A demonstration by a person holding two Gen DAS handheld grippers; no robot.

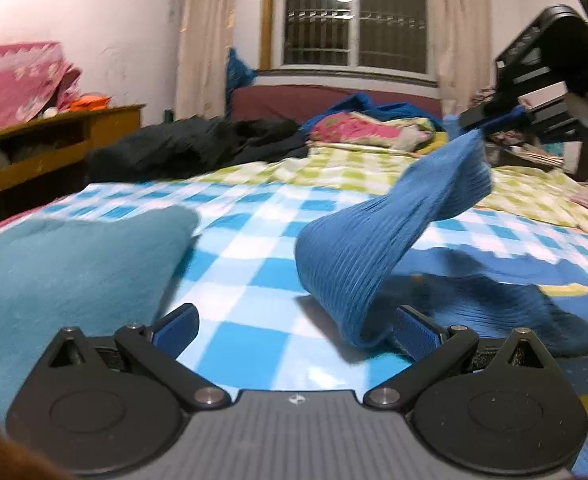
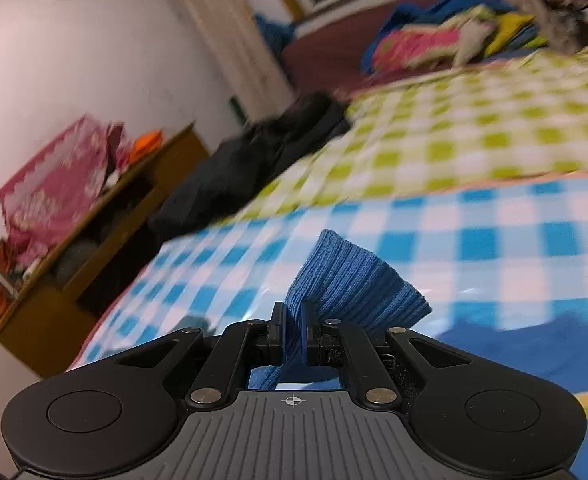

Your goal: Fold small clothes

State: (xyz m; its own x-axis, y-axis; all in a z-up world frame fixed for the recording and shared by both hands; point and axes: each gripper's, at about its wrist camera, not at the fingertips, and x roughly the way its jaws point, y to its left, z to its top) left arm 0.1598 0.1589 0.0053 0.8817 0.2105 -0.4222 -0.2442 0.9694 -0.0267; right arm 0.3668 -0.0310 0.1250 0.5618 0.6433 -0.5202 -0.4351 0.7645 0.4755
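While left gripper (image 1: 294, 330) sits spread wide with nothing between the pads, low over the blue-checked sheet (image 1: 245, 240), right gripper (image 1: 490, 120) lifts the blue ribbed cloth (image 1: 374, 248) by one end, teal cloth (image 1: 61, 272) lying left. Right wrist view: right gripper (image 2: 291, 332) pinches the ribbed cloth (image 2: 350, 280), pads tight on it above the sheet (image 2: 494, 240).

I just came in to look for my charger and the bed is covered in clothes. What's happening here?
A person is folding small clothes on the checkered bed sheet with a claw in each hand. The right claw is shut on one end of a blue ribbed garment and holds it up off the bed, the other end trailing by the left claw, which is open and holds nothing. A teal cloth lies to the left.
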